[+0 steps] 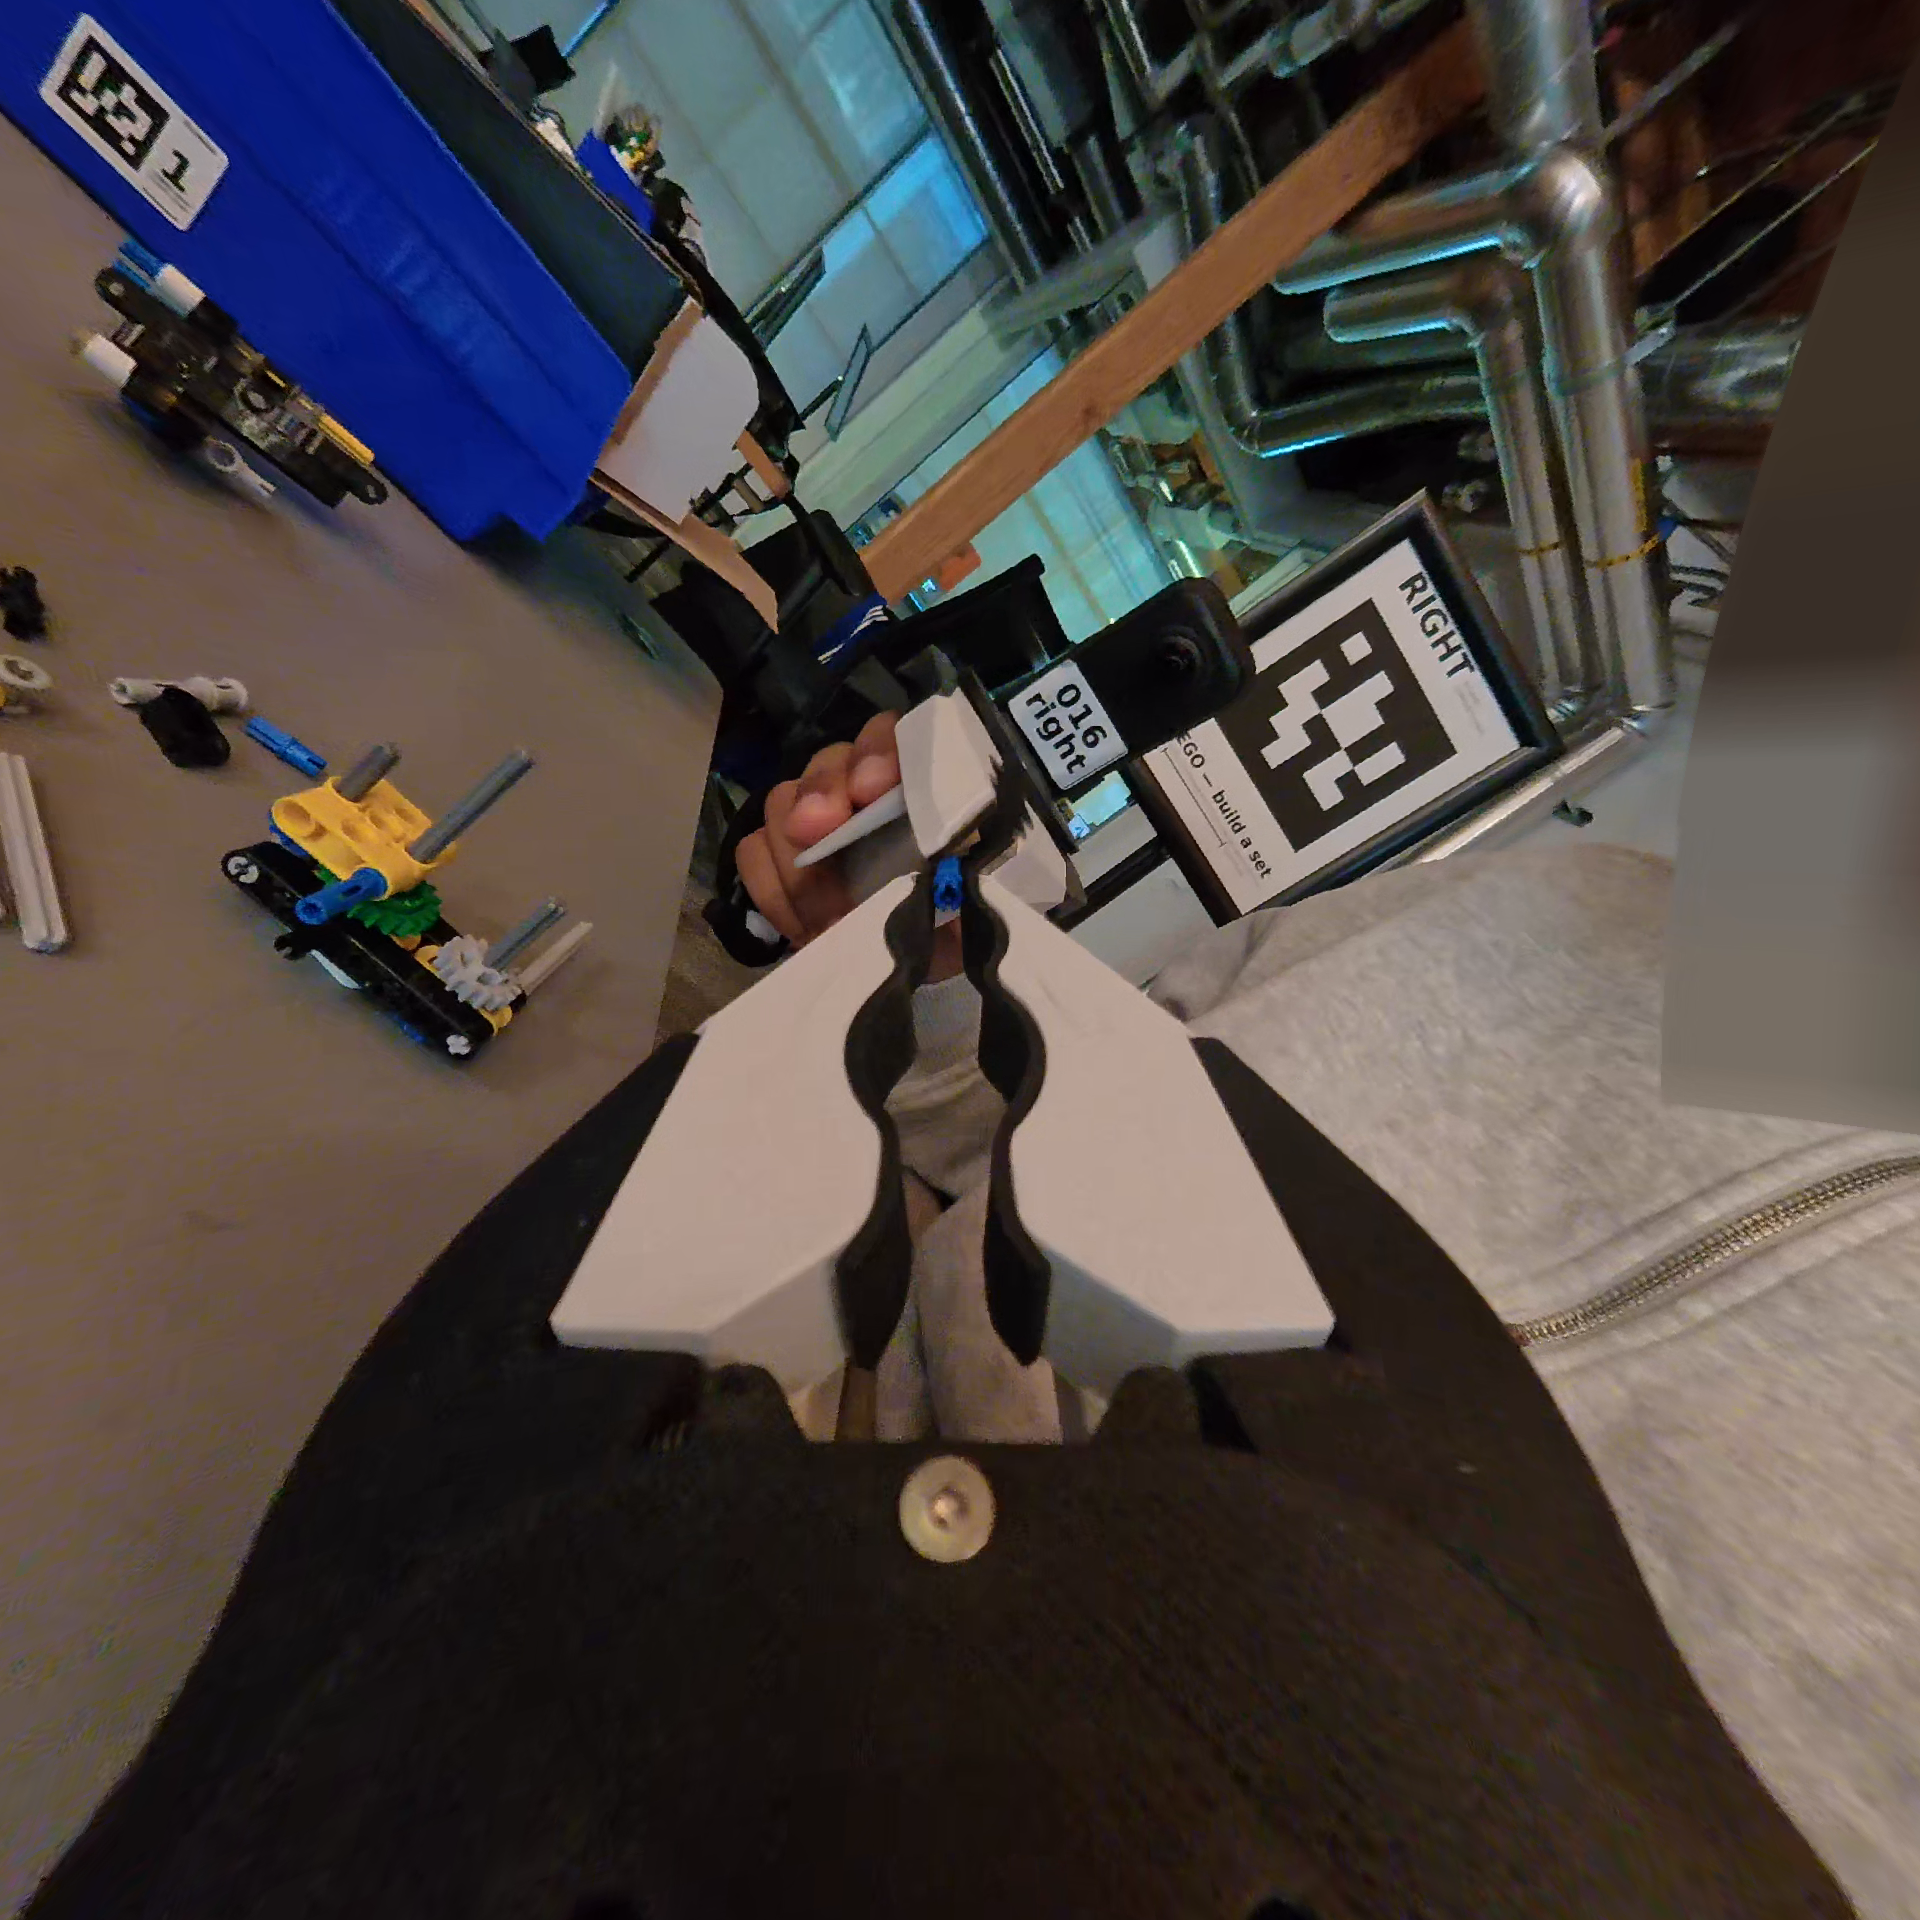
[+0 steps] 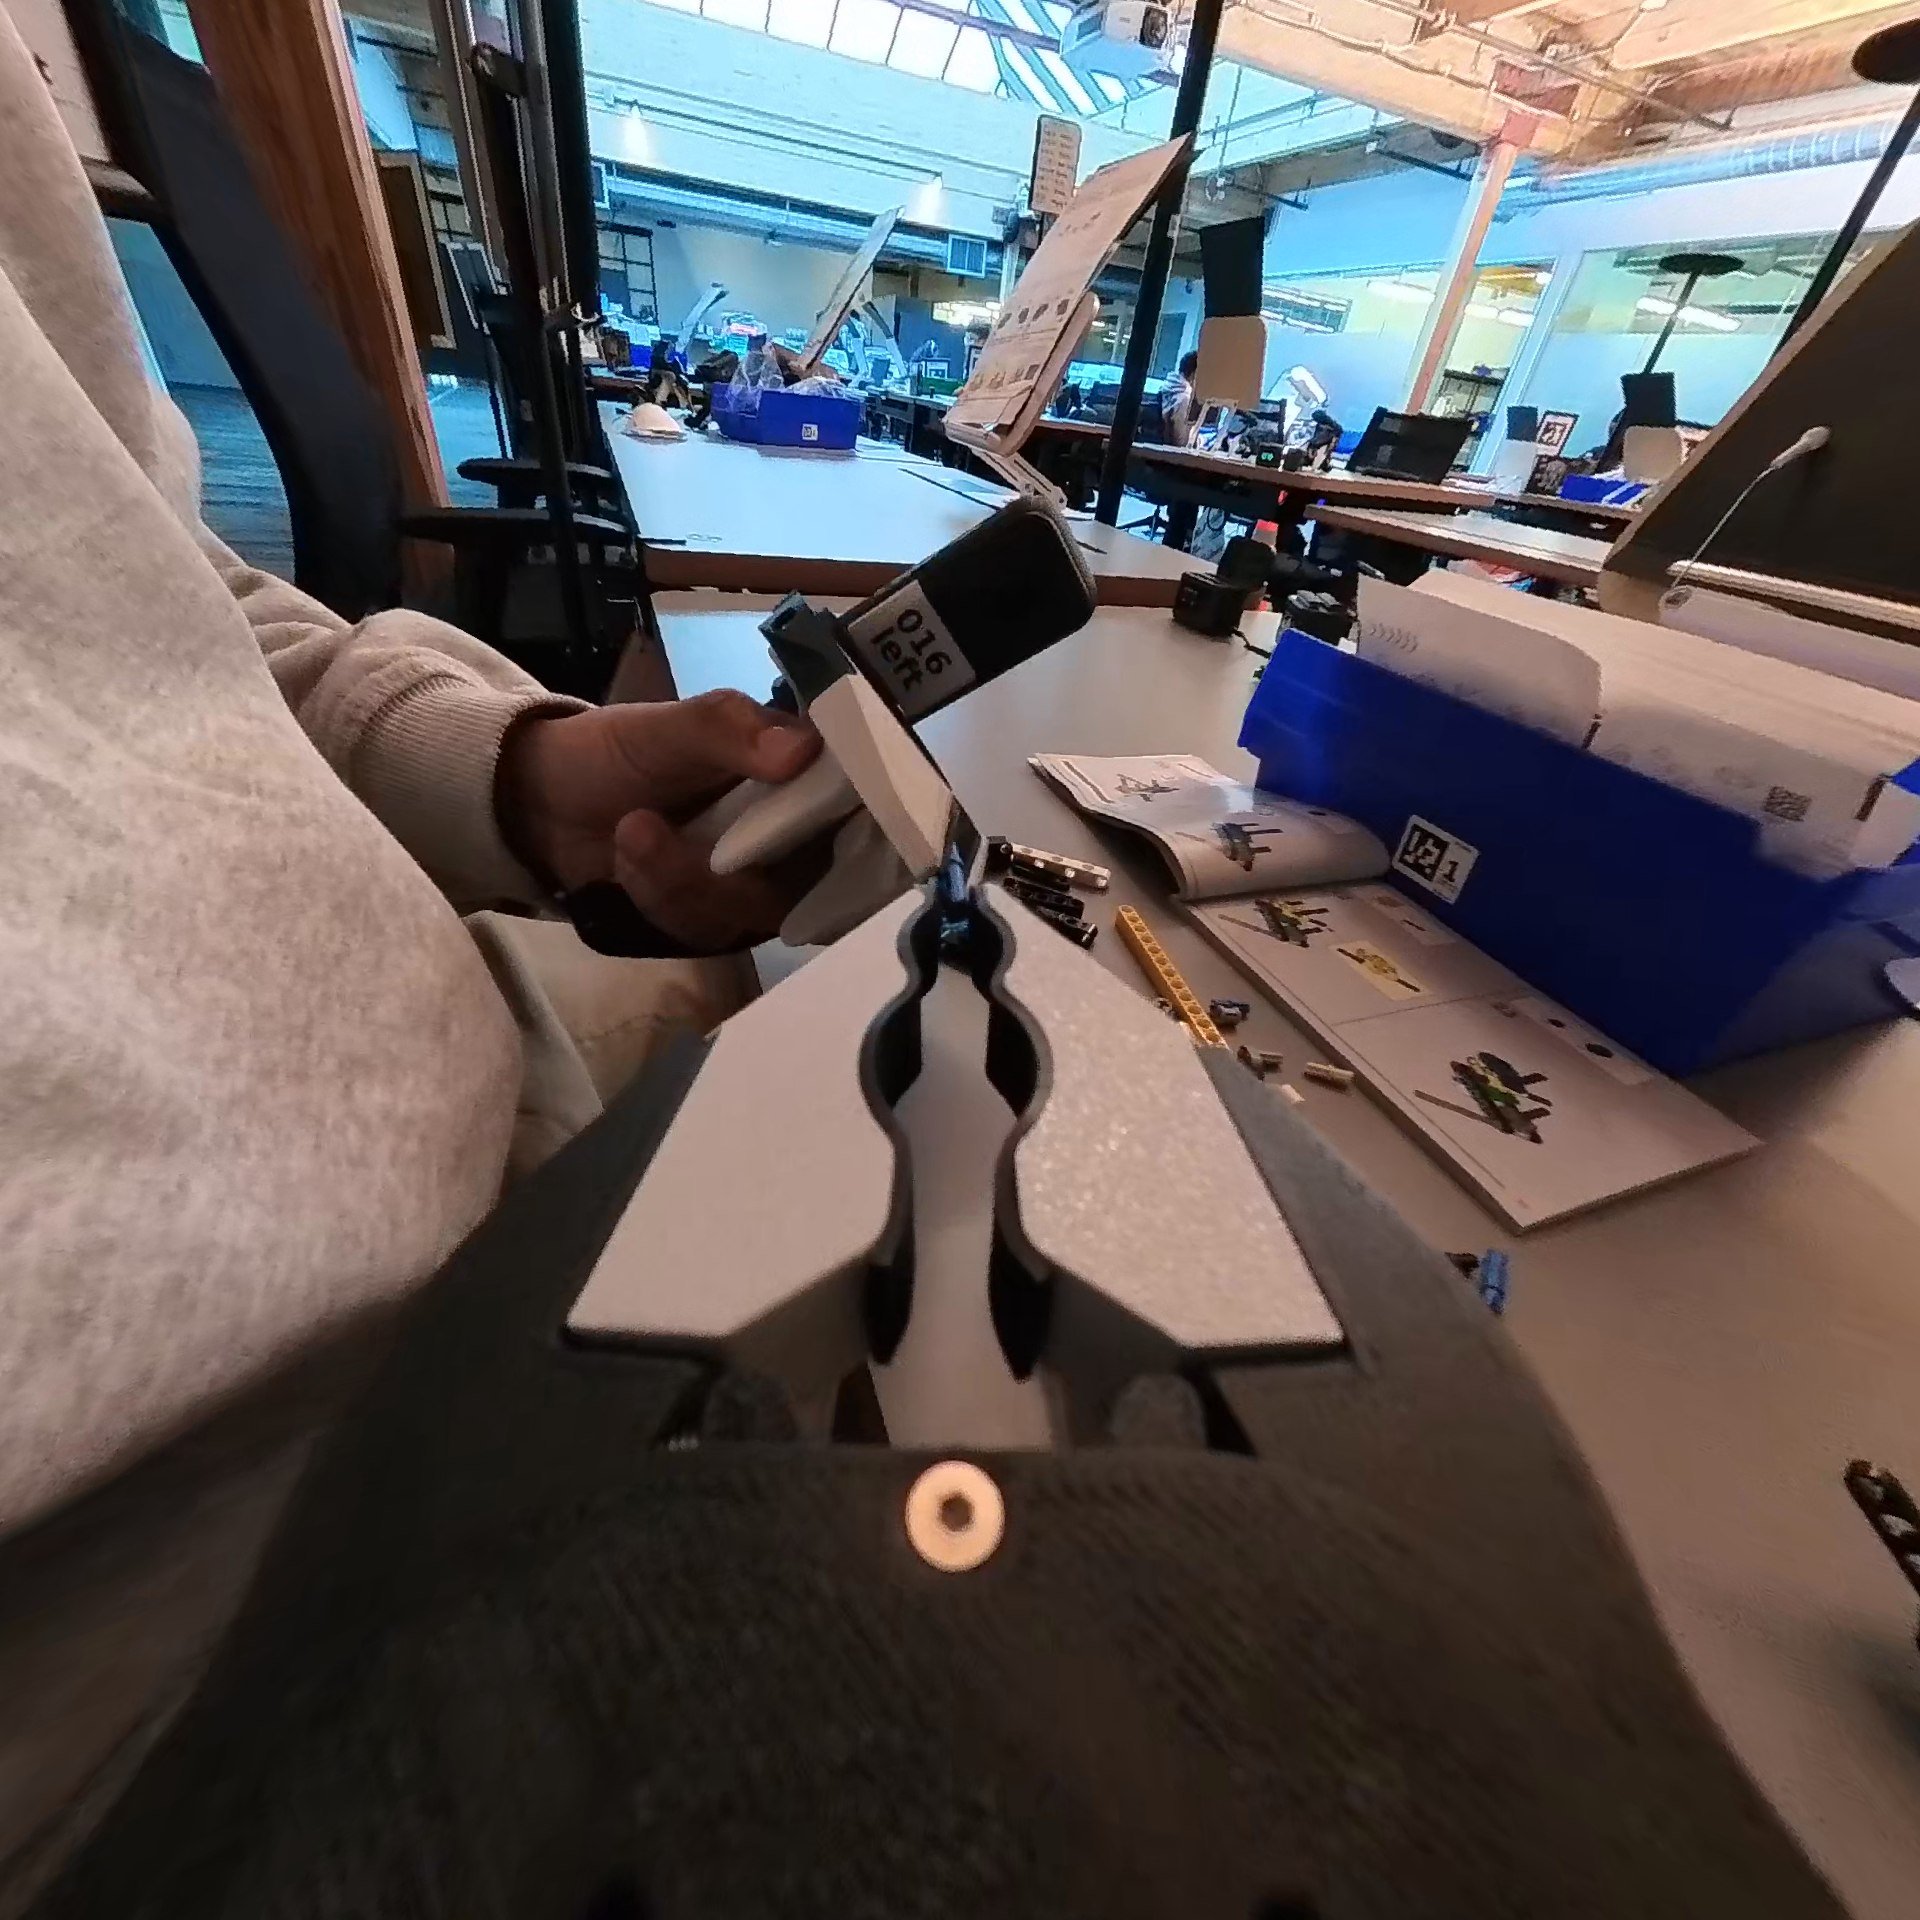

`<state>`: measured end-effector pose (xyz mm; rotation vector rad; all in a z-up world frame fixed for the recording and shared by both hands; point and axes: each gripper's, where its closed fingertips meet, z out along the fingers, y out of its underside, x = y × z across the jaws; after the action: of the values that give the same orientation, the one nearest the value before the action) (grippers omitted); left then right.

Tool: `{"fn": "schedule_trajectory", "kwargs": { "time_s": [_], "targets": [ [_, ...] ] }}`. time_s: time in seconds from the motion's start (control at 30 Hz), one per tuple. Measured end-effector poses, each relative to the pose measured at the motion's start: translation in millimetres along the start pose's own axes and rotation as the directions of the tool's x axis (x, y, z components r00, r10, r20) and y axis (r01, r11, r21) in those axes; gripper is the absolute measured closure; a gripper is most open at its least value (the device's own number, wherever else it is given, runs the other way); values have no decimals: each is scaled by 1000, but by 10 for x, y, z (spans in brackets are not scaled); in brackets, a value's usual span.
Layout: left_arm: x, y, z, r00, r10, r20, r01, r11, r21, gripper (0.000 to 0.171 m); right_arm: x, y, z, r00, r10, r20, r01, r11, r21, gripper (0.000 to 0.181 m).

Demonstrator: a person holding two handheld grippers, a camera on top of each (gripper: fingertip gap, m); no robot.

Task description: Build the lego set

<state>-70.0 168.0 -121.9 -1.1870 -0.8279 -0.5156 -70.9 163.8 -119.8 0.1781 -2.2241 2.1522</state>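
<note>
The left gripper (image 1: pixel 948 891) and the right gripper (image 2: pixel 954 902) are meeting tip to tip above the person's lap, off the table edge, and both are pinching the same small blue pin (image 1: pixel 945 883) with their fingers nearly together. On the grey table (image 1: pixel 312 1195) the half-built yellow and black model (image 1: pixel 384 894) is lying among loose parts, while the open instruction booklet (image 2: pixel 1455 1060) is lying beside the blue bin (image 2: pixel 1558 883).

Grey table (image 1: pixel 312 1195): bin (image 1: pixel 343 260), loose pieces (image 1: pixel 177 717).
</note>
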Motion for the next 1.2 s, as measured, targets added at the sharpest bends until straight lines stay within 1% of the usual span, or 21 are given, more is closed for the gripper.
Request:
{"fn": "schedule_trajectory", "kwargs": {
  "time_s": [0.17,0.27,0.43,0.57,0.7,0.8,0.9,1.2],
  "targets": [
    [3,5,-7,1000,-20,-23,20,1000,-5,169,-10,2,4,1000,8,11,-8,1000,-2,179],
    [14,16,-14,999,4,-38,-5,1000,-20,169,-27,4,8,999,39,38,-40,999,6,179],
    [43,46,-17,993,105,-47,-108,993,-50,169,-64,3,5,987,120,103,-122,992,17,179],
    [58,75,-31,978,205,-48,-208,976,-71,169,-91,18,16,979,152,135,-155,988,13,179],
    [47,111,-35,962,269,-38,-272,958,-94,170,-108,16,15,964,203,172,-209,978,16,178],
    [47,104,-33,963,266,-41,-269,959,-88,170,-104,13,15,960,216,176,-223,975,17,179],
    [26,107,-38,970,241,-42,-244,965,-93,170,-97,31,20,966,199,166,-204,979,13,178],
    [-23,151,-54,979,198,-40,-201,970,-140,169,-102,90,32,971,175,163,-175,984,-10,178]
  ]
}}
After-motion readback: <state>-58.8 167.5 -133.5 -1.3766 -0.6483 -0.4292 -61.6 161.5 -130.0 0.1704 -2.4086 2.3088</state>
